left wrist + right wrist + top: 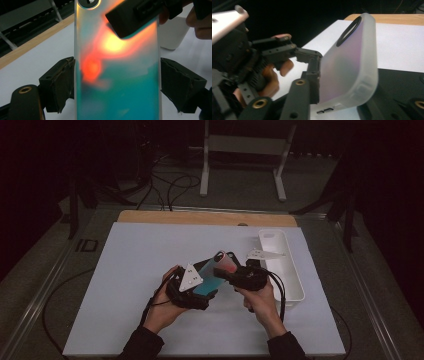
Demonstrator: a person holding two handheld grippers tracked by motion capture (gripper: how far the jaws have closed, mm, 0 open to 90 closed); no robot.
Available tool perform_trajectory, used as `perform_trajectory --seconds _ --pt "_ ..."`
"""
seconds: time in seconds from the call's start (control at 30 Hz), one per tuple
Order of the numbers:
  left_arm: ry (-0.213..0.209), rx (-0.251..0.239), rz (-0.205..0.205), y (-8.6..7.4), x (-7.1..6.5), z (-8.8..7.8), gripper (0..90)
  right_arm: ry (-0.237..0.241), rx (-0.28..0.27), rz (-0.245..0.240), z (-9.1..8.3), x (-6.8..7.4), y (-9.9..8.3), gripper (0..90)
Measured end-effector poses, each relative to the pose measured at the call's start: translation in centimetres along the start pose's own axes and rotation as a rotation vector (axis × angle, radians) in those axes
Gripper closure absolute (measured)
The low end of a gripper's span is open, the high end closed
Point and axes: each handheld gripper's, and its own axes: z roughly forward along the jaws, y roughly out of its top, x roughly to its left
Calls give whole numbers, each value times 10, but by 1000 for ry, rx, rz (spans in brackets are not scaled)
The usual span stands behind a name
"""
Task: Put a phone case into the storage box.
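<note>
The phone (117, 75) was held above the white surface (125, 270), its long edges pinched between the left claw (117, 85) pads. The right claw (342, 95) clamped the phone's frosted case (352, 65) at its upper end, beside the white tray (287, 270).

Grippers: two, the left gripper (192, 287) and the right gripper (235, 270), both just left of the white tray (295, 280).
Phone (210, 277): one, with one translucent case (352, 65) on it, left of the tray.
Trays: one, white, oblong.
Hands: two, below and left of the tray.
White board (130, 270): one, under the tray.
White stand (245, 145): one, well beyond the tray.
</note>
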Motion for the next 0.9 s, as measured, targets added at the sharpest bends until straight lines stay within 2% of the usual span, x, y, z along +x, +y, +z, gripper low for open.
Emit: perform_trajectory --seconds 0.3,0.53,0.7,0.83,0.9 --pt "14 15 14 -2 0 2 167 -3 1 7 2 4 1 780" --pt "44 17 22 -2 -1 3 166 -13 1 20 4 7 2 809" --pt "34 19 5 -3 1 5 166 5 7 23 5 8 3 835" --pt "14 6 -14 -4 3 4 164 -2 14 -2 6 13 5 860" --pt "8 5 -22 -5 4 3 218 3 12 -4 6 13 5 864"
